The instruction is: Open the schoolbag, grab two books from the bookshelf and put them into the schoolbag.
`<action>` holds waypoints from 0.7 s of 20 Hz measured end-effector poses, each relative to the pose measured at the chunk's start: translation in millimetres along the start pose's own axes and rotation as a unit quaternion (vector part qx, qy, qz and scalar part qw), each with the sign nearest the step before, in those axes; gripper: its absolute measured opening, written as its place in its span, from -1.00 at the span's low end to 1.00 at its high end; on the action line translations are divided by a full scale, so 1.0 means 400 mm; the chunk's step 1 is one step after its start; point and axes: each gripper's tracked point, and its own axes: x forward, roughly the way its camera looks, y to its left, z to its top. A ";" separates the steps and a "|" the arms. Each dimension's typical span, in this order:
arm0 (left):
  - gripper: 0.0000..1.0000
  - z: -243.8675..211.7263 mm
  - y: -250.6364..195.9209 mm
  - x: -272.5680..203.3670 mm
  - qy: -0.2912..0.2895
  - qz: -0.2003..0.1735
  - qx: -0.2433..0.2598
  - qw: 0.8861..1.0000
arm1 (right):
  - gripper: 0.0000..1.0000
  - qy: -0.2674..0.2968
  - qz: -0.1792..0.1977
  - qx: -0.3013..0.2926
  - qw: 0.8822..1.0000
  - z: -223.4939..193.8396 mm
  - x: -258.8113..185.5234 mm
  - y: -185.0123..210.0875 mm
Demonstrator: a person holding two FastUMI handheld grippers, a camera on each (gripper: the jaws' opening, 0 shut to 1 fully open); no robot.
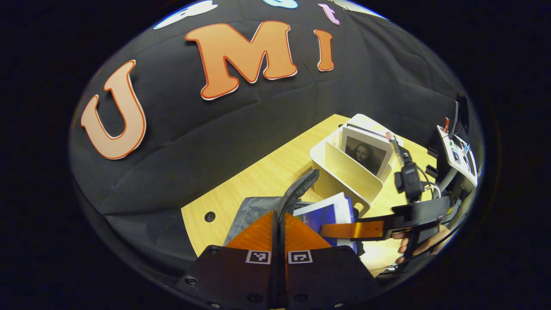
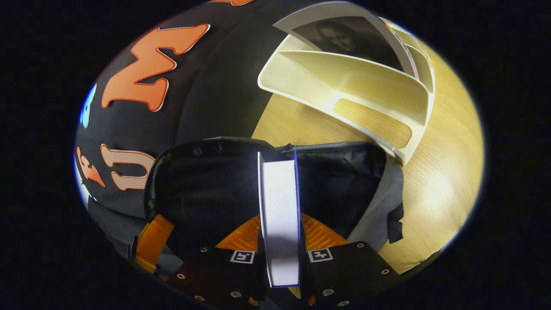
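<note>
The left gripper had its jaws together, clamped on the edge of the schoolbag next to the bag's handle, which stood up just beyond the fingertips. The schoolbag lay on the wooden surface, close to the surface's edge toward the booth wall.

The right gripper had its jaws clamped on a book with a blue cover. In the right gripper view the book showed edge-on, its white page block facing the camera, and its far end sat at the open mouth of the schoolbag. The black lining of the bag was visible on both sides of the book. In the left gripper view the same book lay partly inside the bag opening, and the right gripper reached it from the side, held by a hand.

The bookshelf, a white divided rack, stood on the surface just beyond the schoolbag. Its nearest compartment was bare. A second book, with a portrait on its cover, stood tilted in the compartment behind. In the right gripper view the bookshelf sat above the bag, with the portrait book leaning in its rear slot.
</note>
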 end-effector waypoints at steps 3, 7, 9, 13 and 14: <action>-0.98 0.002 -0.015 -0.004 0.000 -0.005 0.004 1.000 | -0.38 -0.009 -0.007 0.016 1.000 0.001 0.055 0.010; -0.99 0.004 0.001 0.007 0.002 -0.001 -0.004 1.000 | -0.36 0.000 -0.012 0.032 0.999 -0.010 0.095 0.020; -0.99 -0.005 0.018 0.015 0.008 0.002 -0.009 1.000 | -0.26 0.011 -0.039 0.028 0.999 -0.017 0.076 -0.004; -0.99 -0.031 0.028 0.030 0.014 -0.002 -0.018 1.000 | 0.59 0.022 -0.065 0.027 0.997 -0.017 0.020 -0.033; -0.99 -0.032 0.031 0.030 0.012 -0.003 -0.015 1.000 | 0.96 0.019 -0.065 0.032 0.997 -0.010 0.010 -0.030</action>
